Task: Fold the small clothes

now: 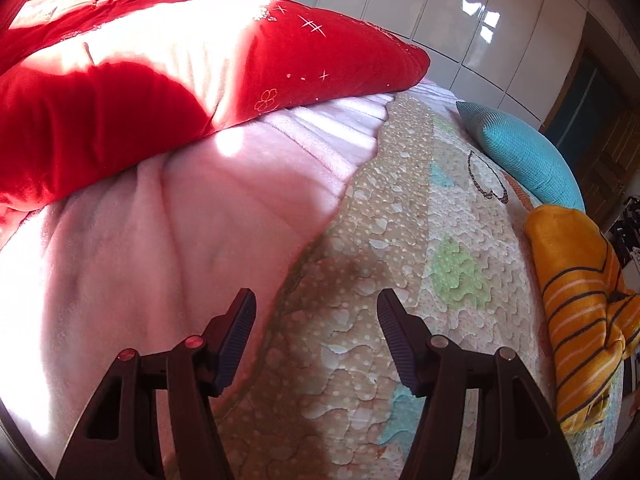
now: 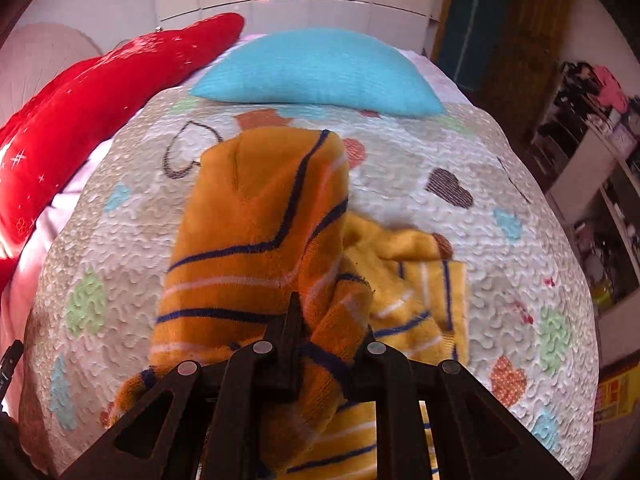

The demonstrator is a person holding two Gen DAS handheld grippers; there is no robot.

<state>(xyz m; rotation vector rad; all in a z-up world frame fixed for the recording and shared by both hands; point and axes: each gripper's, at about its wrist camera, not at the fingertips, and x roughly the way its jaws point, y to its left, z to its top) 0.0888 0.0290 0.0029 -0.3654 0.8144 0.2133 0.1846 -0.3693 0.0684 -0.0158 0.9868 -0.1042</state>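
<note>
Right gripper (image 2: 320, 344) is clamped on a fold of the orange striped garment (image 2: 256, 216), which is lifted off the quilt (image 2: 500, 264) and draped from the jaws toward 12 o'clock in the right wrist view; a paler yellow part of it is seen lying flat at about 2 o'clock, blurred. Left gripper (image 1: 316, 320) is held wide apart and empty, hovering over the border where the pink blanket (image 1: 160, 240) meets the quilt. From the left gripper the garment (image 1: 580, 304) lies at 3 o'clock, well apart, at the edge of the frame, its long axis running roughly from 12 to 6. The right hand is therefore judged much the nearer, already holding cloth, while the left would have to be brought across to the right before a second edge could be taken. Whether the yellow part is the same garment or another cannot be told. Counted: one garment for certain, one blue pillow (image 2: 320, 72) beyond it, one red duvet (image 1: 140, 80) at 10 o'clock of the left view, two grippers
</note>
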